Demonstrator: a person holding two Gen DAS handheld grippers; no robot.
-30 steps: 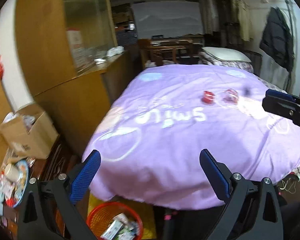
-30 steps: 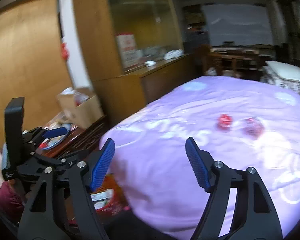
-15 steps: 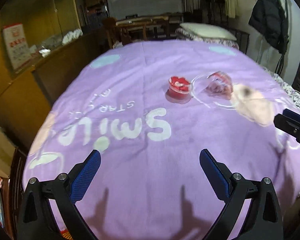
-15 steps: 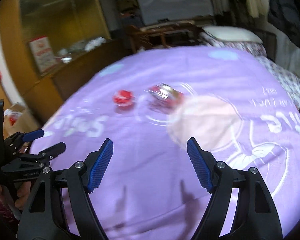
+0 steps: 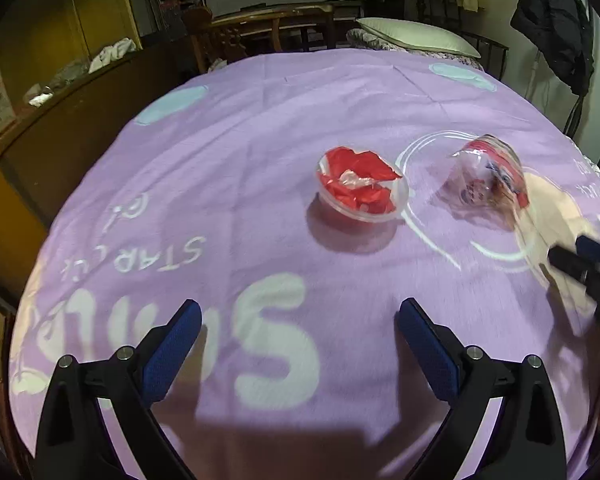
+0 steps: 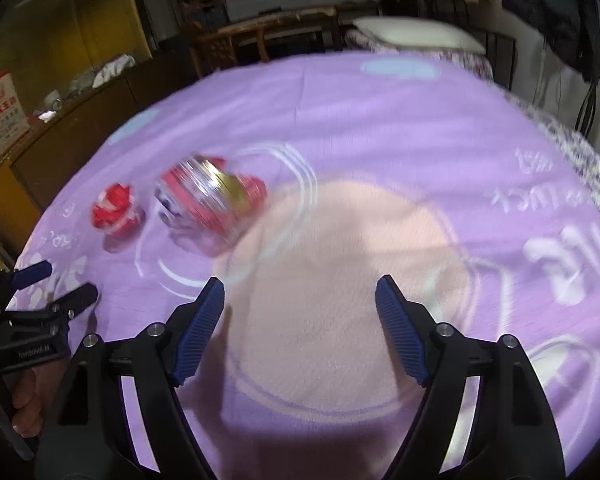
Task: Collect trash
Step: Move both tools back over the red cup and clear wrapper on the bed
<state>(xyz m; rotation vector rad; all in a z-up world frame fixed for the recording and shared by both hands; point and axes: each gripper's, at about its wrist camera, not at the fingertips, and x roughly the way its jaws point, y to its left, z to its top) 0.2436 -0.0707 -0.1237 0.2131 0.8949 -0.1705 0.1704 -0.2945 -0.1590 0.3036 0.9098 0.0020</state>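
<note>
a matt purple cloth blanket (image 5: 260, 128) carries a glossy clear plastic cup (image 5: 362, 194) and a shiny crinkled wrapper (image 5: 486, 178).

1. Smeared by motion blur in the right wrist view: clear wrapper (image 6: 208, 204), print unreadable.
2. Cut off at the right edge of the left wrist view: right gripper (image 5: 588, 264).
3. Too small to read: far-left red sign (image 6: 4, 110).

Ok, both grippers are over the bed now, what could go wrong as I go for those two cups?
The tipped clear cup lies on its side on the soft purple blanket, so it may roll away when nudged. The upright cup with red wrappers could tip and spill them. The right gripper, jaws opening and empty, and the left gripper are near each other and might collide.
</note>
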